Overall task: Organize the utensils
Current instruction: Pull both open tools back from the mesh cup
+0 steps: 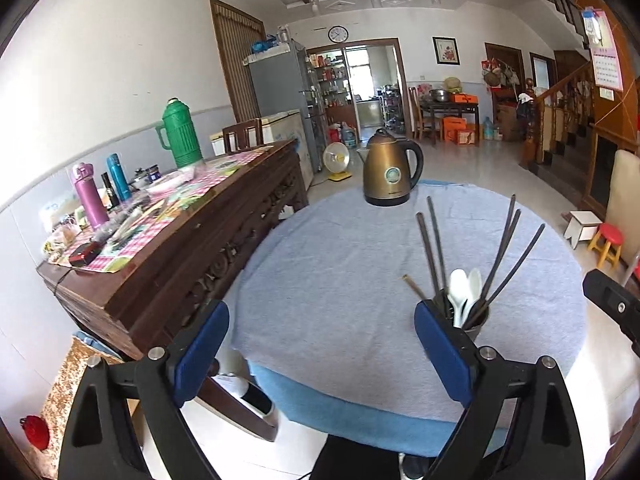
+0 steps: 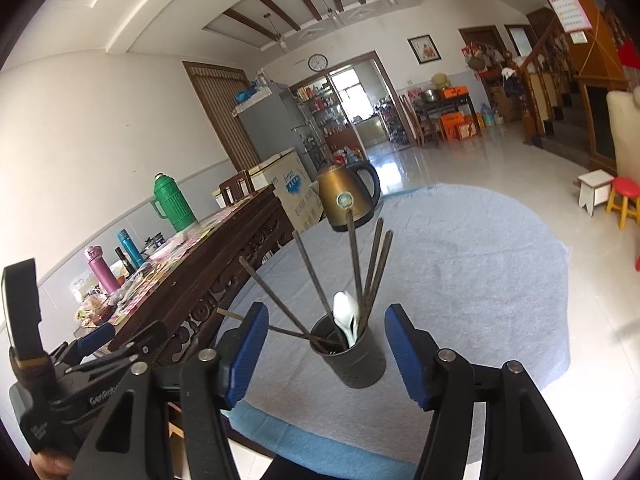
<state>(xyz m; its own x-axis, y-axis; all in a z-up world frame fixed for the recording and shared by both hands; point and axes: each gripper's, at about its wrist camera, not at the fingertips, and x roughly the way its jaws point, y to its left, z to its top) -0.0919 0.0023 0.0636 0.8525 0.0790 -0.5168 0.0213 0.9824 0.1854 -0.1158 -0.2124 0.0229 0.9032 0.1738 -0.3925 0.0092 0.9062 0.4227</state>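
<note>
We see the dark holder (image 2: 352, 354) upright on the blue-covered table (image 2: 480, 280), keeping chopsticks (image 2: 354, 264) and white spoons (image 2: 347, 318) together. Our left gripper (image 1: 322, 354) and right gripper (image 2: 326, 354) hold nothing, fingers wide, because, we judge, sorting is finished.

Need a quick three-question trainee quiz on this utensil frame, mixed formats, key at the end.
1. True or false: the right gripper grips the holder.
2. What stands in the holder? A) forks B) chopsticks and white spoons C) knives
3. Fill in: the kettle stands at the table's ___ edge.

Key: 1 false, both grippers open, the left gripper beside the holder; 2 B; 3 far.
</note>
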